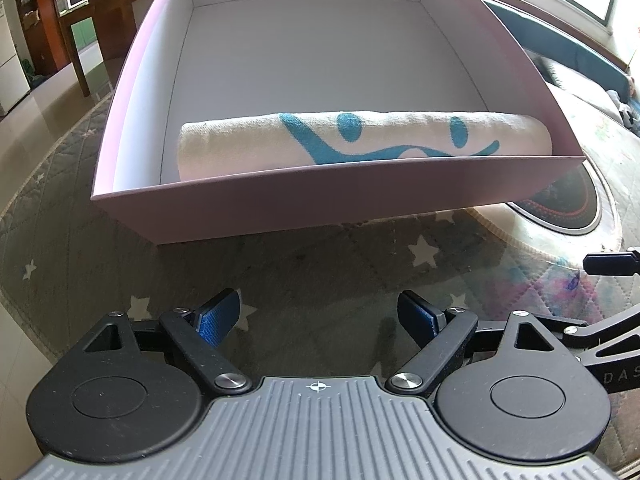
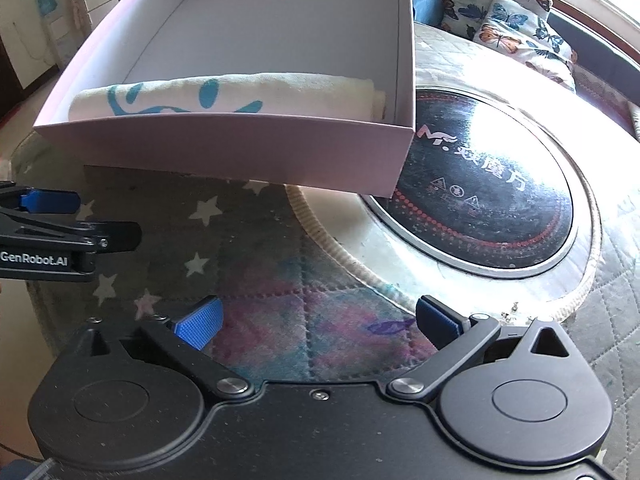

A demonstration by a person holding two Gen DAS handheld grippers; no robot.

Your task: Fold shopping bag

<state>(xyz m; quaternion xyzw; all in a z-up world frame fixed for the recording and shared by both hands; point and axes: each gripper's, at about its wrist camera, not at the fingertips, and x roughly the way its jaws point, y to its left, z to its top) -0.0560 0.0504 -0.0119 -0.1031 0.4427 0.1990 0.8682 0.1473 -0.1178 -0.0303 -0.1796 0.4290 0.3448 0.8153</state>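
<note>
Inside the pink box (image 1: pixel 304 196), against its near wall, lies the shopping bag (image 1: pixel 360 140), a cream canvas roll printed with a blue swirl and dots. The rest of the box floor is bare. The box stands on a quilted star-patterned cover (image 1: pixel 280 272), its near right corner overhanging a round black glass plate (image 2: pixel 492 192) set into the table.

Both tongs hang short of the box, over the cover. The left gripper (image 1: pixel 320 316) has its blue pads spread wide with nothing between them, and the right gripper (image 2: pixel 320 320) is likewise spread and empty; neither touches the bag.

By the look of it, the folding is over: the bag is rolled tight and stowed, and both hands are clear of it. What remains, if anything, seems to be drawing the tongs back, or nudging the roll if it should loosen. Any such touch would call for reaching over the near wall without knocking the overhanging box.

As for writing, the left tool's side in the right wrist view reads "GenRobot.AI". The black plate carries a stylised "M" logo with Chinese characters too distorted to read with confidence. At the right edge of the left wrist view, "DAS" shows on a black part.
</note>
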